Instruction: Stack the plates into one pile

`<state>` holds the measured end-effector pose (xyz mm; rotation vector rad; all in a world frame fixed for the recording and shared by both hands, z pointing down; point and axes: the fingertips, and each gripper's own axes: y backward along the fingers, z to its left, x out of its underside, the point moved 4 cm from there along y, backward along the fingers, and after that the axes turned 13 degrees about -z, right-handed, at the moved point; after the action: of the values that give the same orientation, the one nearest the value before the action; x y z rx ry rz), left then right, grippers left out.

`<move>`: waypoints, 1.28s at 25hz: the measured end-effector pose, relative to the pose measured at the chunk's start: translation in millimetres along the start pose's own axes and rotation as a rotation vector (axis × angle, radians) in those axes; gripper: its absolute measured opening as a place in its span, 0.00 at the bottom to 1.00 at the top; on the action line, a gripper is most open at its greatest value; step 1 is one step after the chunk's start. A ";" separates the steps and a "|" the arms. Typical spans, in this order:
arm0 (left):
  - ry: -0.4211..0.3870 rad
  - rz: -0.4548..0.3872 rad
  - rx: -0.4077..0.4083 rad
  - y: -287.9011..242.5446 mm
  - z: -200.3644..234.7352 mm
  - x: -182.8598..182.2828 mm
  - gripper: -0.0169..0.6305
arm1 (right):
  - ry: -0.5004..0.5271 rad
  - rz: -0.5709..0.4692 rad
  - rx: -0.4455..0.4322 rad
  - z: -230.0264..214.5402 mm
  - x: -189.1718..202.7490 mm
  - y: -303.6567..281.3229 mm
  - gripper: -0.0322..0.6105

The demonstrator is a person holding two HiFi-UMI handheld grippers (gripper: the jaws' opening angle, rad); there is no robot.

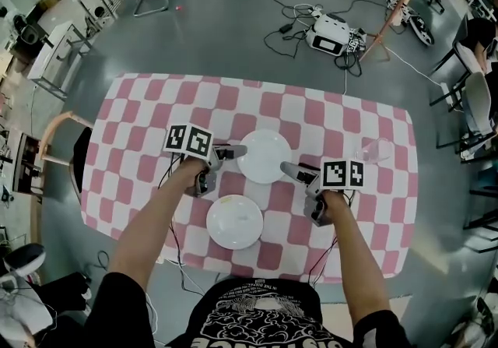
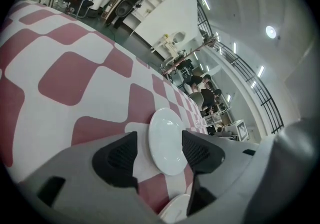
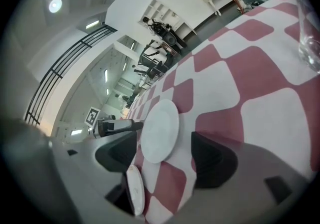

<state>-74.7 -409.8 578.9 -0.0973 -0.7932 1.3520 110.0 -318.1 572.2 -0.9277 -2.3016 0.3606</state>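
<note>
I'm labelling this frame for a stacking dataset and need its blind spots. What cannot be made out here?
- Near plate: the left gripper view shows only a sliver of its rim; the body of the left gripper hides the rest.
- Glass: cut off by the right gripper view's edge; its contents are unreadable.
- Far plate: the head view is too small to tell whether the right gripper touches its rim.

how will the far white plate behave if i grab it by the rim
Probably stiff: the far plate looks like glazed ceramic. Its glossy, shallow rim may slip in a pinch. Lying flat on the tablecloth, it likely slides rather than rolls.
</note>
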 end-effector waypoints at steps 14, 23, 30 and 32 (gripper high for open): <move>-0.032 0.062 0.008 -12.6 0.1 4.4 0.37 | -0.097 -0.015 -0.031 -4.4 -0.4 -10.0 0.45; -0.082 0.079 -0.038 -16.7 2.3 7.9 0.25 | -0.085 -0.008 0.051 -11.1 4.8 -16.4 0.24; -0.090 0.084 -0.089 -13.1 9.4 9.3 0.11 | -0.076 -0.024 0.099 -16.7 4.5 -14.1 0.11; -0.093 0.081 -0.093 -11.3 8.2 9.0 0.10 | -0.076 -0.030 0.101 -15.4 3.8 -13.5 0.10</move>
<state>-69.8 -407.7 594.6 -0.1417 -0.9395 1.4043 110.6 -324.8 591.9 -0.8424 -2.3405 0.5022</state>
